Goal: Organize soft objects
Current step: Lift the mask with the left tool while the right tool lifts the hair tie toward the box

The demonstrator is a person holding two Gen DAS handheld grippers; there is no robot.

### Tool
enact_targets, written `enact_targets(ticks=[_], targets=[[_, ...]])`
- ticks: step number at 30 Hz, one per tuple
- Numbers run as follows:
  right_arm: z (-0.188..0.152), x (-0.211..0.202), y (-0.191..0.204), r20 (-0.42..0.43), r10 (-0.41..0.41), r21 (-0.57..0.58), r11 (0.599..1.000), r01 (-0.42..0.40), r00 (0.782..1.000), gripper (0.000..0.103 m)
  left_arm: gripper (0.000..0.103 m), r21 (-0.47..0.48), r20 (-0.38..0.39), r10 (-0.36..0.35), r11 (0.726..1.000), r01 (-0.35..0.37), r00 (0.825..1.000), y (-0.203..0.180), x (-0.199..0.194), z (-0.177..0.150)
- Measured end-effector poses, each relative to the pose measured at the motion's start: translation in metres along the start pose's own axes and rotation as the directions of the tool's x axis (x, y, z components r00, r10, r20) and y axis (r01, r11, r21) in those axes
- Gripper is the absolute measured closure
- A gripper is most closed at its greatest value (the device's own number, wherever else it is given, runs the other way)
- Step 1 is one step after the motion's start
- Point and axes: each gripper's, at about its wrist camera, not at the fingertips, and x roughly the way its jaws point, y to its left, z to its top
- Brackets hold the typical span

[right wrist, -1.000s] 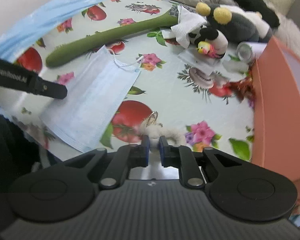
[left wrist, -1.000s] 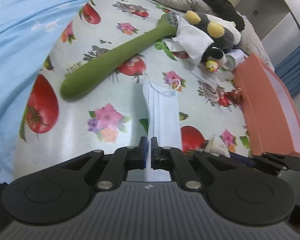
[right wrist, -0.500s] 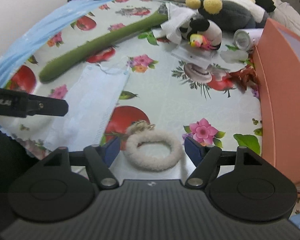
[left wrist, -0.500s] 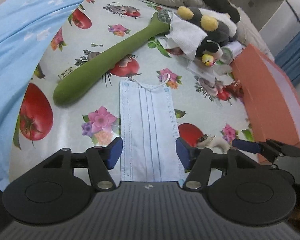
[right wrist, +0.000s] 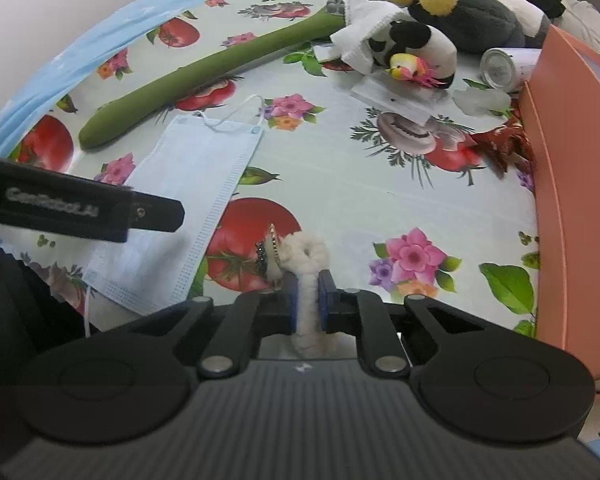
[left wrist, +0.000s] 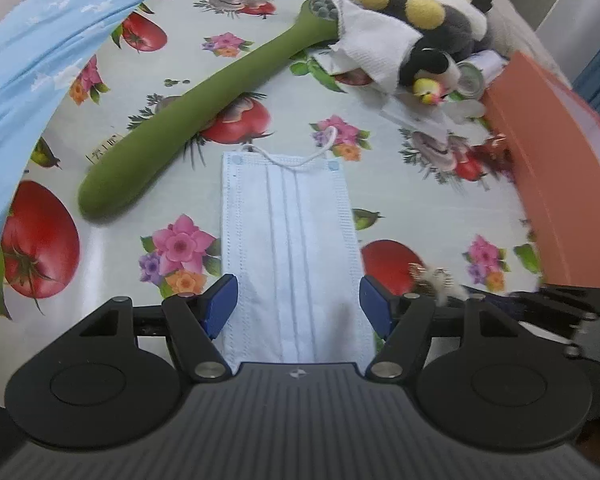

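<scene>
Hair tie pinched, mask released
Right tool closing on it for lifting; left tool opening, mask flat on table

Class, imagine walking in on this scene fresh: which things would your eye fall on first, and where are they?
First, the long green plush stalk lying slantwise across the fruit-and-flower tablecloth. Then the pale blue face mask, flat between the left gripper's opening jaws, and the fluffy white hair tie pinched in the closing right gripper beside the orange box.
</scene>
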Motion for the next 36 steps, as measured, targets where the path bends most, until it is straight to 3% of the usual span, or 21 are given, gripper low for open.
enact_targets(ticks=[11,14,18,20,25,36], targets=[[-0.006,-0.010,-0.016,0.005,-0.048,0.055,0.997,0.047,0.999,0.090,0.033,0.108,-0.002,0.097,0.989,-0.096,0.995,-0.019,0.018,0.001],[-0.007,-0.014,-0.017,0.009,-0.059,0.062,0.996,0.058,0.998,0.090,0.046,0.144,0.009,0.095,0.985,-0.095,0.995,-0.027,0.018,-0.003],[-0.006,-0.018,-0.018,0.018,-0.063,0.068,0.996,0.061,0.998,0.090,0.087,0.184,0.015,0.064,0.981,-0.065,0.998,-0.038,0.016,-0.007],[-0.006,-0.020,-0.018,0.024,-0.066,0.071,0.995,0.064,0.998,0.090,0.097,0.191,0.016,0.053,0.980,-0.055,0.998,-0.042,0.015,-0.008],[-0.002,-0.033,-0.017,0.057,-0.075,0.078,0.995,0.070,0.996,0.090,0.099,0.170,0.038,0.000,0.985,-0.006,0.999,-0.045,0.001,-0.009],[0.012,-0.087,-0.025,0.169,-0.105,0.137,0.987,0.082,0.980,0.090,0.099,0.102,0.141,-0.088,0.992,0.074,0.986,-0.049,-0.070,0.005]])
